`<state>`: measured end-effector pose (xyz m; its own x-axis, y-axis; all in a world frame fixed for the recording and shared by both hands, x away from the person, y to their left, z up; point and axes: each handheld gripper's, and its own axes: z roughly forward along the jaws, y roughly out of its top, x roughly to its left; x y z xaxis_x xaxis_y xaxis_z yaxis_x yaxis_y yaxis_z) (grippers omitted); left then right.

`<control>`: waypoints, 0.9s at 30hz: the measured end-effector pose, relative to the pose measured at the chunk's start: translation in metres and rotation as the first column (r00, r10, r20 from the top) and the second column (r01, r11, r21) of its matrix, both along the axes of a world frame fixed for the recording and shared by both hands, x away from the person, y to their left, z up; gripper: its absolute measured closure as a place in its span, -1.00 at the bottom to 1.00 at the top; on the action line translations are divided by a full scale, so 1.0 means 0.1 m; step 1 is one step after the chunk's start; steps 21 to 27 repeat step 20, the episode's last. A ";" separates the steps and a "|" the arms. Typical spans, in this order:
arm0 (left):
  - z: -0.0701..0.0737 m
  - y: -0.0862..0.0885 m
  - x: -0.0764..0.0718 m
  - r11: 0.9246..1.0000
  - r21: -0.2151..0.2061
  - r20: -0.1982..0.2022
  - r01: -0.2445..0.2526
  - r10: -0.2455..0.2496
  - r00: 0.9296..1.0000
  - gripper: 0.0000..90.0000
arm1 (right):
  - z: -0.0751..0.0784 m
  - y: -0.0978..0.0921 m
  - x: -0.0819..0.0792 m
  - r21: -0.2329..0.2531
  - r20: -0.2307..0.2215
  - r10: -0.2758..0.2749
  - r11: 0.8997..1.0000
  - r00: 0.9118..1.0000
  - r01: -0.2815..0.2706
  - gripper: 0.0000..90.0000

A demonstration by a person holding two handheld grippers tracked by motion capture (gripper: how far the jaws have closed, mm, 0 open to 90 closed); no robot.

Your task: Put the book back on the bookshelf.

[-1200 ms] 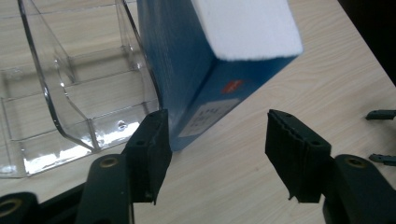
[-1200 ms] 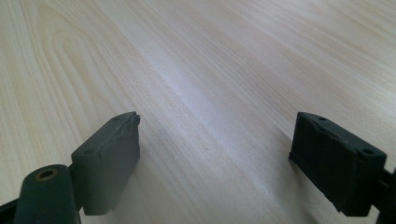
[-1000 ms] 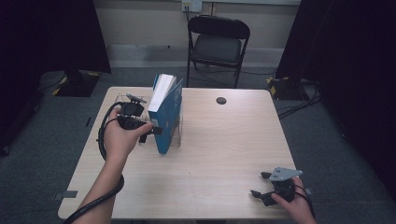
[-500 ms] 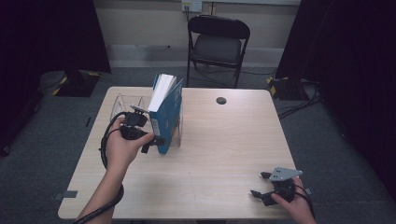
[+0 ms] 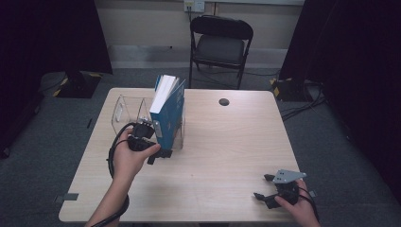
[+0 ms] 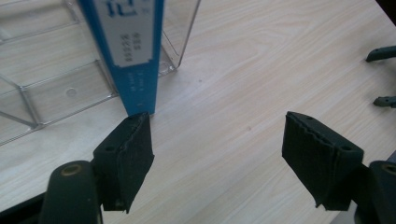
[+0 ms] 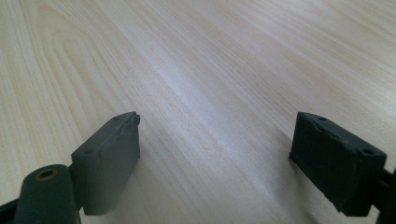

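High view: blue book (image 5: 168,111) upright in clear rack (image 5: 126,111); both tongs (image 6: 217,149) (image 7: 215,154) wide, empty.

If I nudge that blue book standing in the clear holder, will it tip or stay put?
The blue book looks tall and already leans in the clear acrylic holder, so a push up high would probably tilt it further. Its thick block of pages suggests it is stiff and fairly heavy. The light-looking holder may slide along the table.

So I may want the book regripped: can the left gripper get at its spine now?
Probably yes. The left gripper is open, the blue book stands just beyond one jaw, and bare table lies between; only the clear holder flanks it.
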<state>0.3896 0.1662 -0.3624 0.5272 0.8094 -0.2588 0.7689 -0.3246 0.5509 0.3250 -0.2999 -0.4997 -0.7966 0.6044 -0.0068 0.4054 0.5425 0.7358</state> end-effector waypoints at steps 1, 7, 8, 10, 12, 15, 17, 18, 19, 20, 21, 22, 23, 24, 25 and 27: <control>-0.02 -0.01 -0.01 1.000 -0.003 0.001 0.001 -0.001 1.000 -0.46 | 0.00 0.00 0.00 0.000 0.000 0.000 1.000 1.000 0.000 -0.67; -0.19 -0.08 -0.06 1.000 0.001 -0.015 0.026 -0.026 1.000 -0.44 | 0.00 0.00 0.00 0.000 -0.001 -0.001 1.000 1.000 0.001 -0.66; -0.22 -0.09 -0.06 1.000 0.001 -0.019 0.028 -0.028 0.999 -0.44 | 0.00 0.00 0.00 0.000 -0.001 -0.001 1.000 1.000 0.001 -0.66; -0.28 -0.11 -0.08 0.999 0.010 -0.020 0.034 -0.034 0.999 -0.44 | 0.00 0.00 0.00 0.000 -0.001 -0.001 1.000 1.000 0.001 -0.66; -0.35 -0.13 -0.10 0.999 0.018 -0.023 0.040 -0.040 0.999 -0.44 | 0.00 0.00 0.00 0.000 0.000 0.000 1.000 1.000 0.000 -0.66; -0.45 -0.16 -0.13 0.999 0.019 -0.026 0.044 -0.044 0.999 -0.43 | 0.00 0.00 0.00 0.000 0.000 -0.001 1.000 1.000 0.001 -0.66; -0.52 -0.18 -0.15 0.998 0.027 -0.030 0.049 -0.048 0.998 -0.43 | 0.00 0.00 0.00 0.002 -0.001 0.002 1.000 1.000 -0.002 -0.67; -0.55 -0.19 -0.16 0.998 0.036 -0.034 0.055 -0.053 0.998 -0.43 | 0.00 0.00 0.00 0.000 -0.001 0.000 1.000 1.000 0.000 -0.67; -0.57 -0.20 -0.17 0.998 0.040 -0.033 0.053 -0.051 0.998 -0.43 | 0.00 0.00 0.00 0.000 -0.001 0.001 1.000 1.000 -0.001 -0.67; -0.60 -0.21 -0.18 0.997 0.045 -0.033 0.057 -0.056 0.998 -0.43 | 0.00 0.00 0.00 0.000 -0.001 0.000 1.000 1.000 0.000 -0.66; -0.60 -0.21 -0.18 0.997 0.045 -0.033 0.057 -0.056 0.998 -0.43 | 0.00 0.00 0.00 0.000 -0.001 0.000 1.000 1.000 0.000 -0.66; -0.60 -0.21 -0.18 0.997 0.045 -0.033 0.057 -0.056 0.998 -0.43 | 0.00 0.00 0.00 0.000 -0.001 0.000 1.000 1.000 0.000 -0.66; -0.60 -0.21 -0.18 0.997 0.045 -0.033 0.057 -0.056 0.998 -0.43 | 0.00 0.00 0.00 0.000 -0.001 0.000 1.000 1.000 0.000 -0.66; -0.60 -0.21 -0.18 0.997 0.045 -0.033 0.057 -0.056 0.998 -0.43 | 0.00 0.00 0.00 0.000 -0.001 0.000 1.000 1.000 0.000 -0.66; -0.60 -0.21 -0.18 0.997 0.045 -0.033 0.057 -0.056 0.998 -0.43 | 0.00 0.00 0.00 0.000 -0.001 0.000 1.000 1.000 0.000 -0.66; -0.60 -0.21 -0.18 0.997 0.045 -0.033 0.057 -0.056 0.998 -0.43 | 0.00 0.00 0.00 0.000 -0.001 0.000 1.000 1.000 0.000 -0.66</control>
